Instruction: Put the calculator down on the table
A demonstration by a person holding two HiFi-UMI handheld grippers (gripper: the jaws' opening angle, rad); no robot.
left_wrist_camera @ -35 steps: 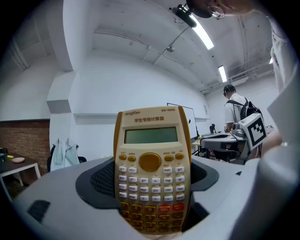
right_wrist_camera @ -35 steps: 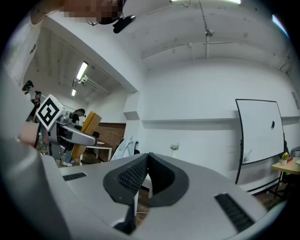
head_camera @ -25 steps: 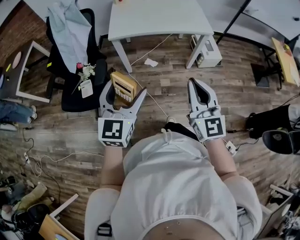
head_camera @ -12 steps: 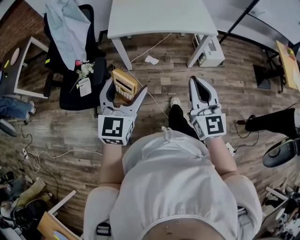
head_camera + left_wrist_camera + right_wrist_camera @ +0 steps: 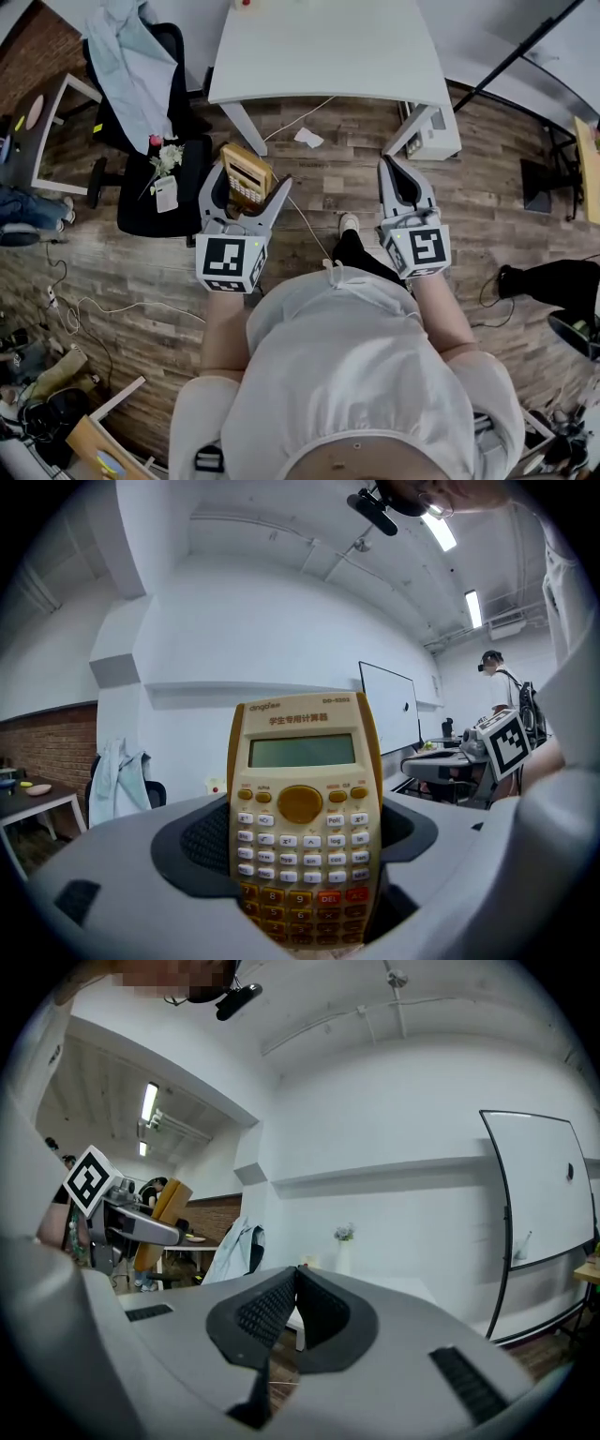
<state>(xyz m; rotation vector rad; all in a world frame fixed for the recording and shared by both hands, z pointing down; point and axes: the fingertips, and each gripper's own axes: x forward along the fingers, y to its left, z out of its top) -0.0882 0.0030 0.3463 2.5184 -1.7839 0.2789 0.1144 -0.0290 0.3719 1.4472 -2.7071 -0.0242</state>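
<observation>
A yellow calculator (image 5: pixel 246 174) (image 5: pixel 302 827) with white and orange keys stands upright between the jaws of my left gripper (image 5: pixel 246 192) (image 5: pixel 305 892), which is shut on its lower part. It hangs above the wooden floor, short of the white table (image 5: pixel 323 47). My right gripper (image 5: pixel 401 178) (image 5: pixel 295 1283) is shut with nothing between its jaws, held beside the left one at about the same height. In the right gripper view the left gripper with the calculator (image 5: pixel 159 1218) shows at the far left.
A black office chair (image 5: pixel 150 159) with a light cloth and a small flower bunch stands left of the table. A white box (image 5: pixel 433 131) sits by the table's right leg. Cables and a scrap of paper (image 5: pixel 307 138) lie on the floor.
The view has shifted so the white table lies closer and larger ahead. Both grippers keep their pose, the left still holding the calculator.
</observation>
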